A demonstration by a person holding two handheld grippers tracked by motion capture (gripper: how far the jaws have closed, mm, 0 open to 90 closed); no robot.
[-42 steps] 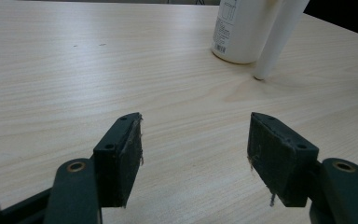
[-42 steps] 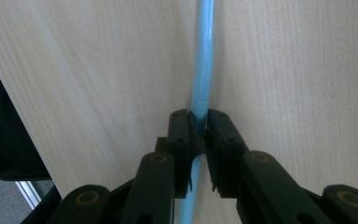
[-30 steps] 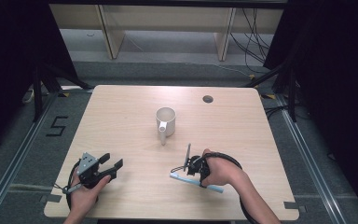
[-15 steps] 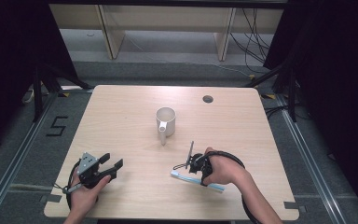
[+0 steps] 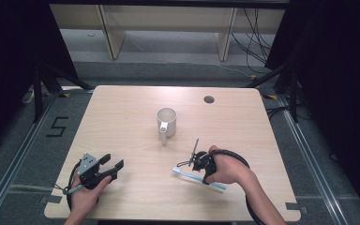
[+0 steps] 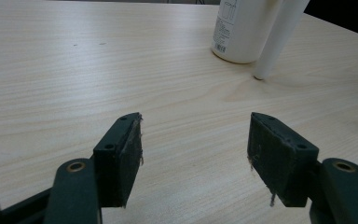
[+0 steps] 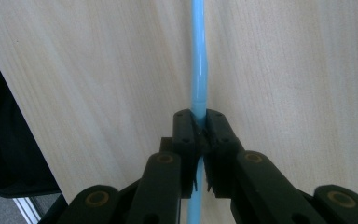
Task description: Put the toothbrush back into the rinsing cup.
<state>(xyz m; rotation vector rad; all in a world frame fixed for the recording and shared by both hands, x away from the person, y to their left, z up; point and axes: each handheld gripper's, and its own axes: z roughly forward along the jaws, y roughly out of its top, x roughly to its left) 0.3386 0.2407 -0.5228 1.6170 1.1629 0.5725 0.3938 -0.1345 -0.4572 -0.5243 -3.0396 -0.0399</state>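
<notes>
One blue straw (image 7: 199,70) pinched in right tool (image 7: 199,128); left tool (image 6: 196,144) spread; one white mug (image 5: 167,121).

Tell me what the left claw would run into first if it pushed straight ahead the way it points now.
Probably the white ceramic mug and its handle, ahead and slightly right of the open left claw; before it lies bare light wooden table. Depth is unclear.

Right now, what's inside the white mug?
From the high view, the white ceramic mug stands upright on the light wooden table, and its inside looks pale and bare. The bottom is too small and shaded to confirm. The left tool's view shows its outer wall.
</notes>
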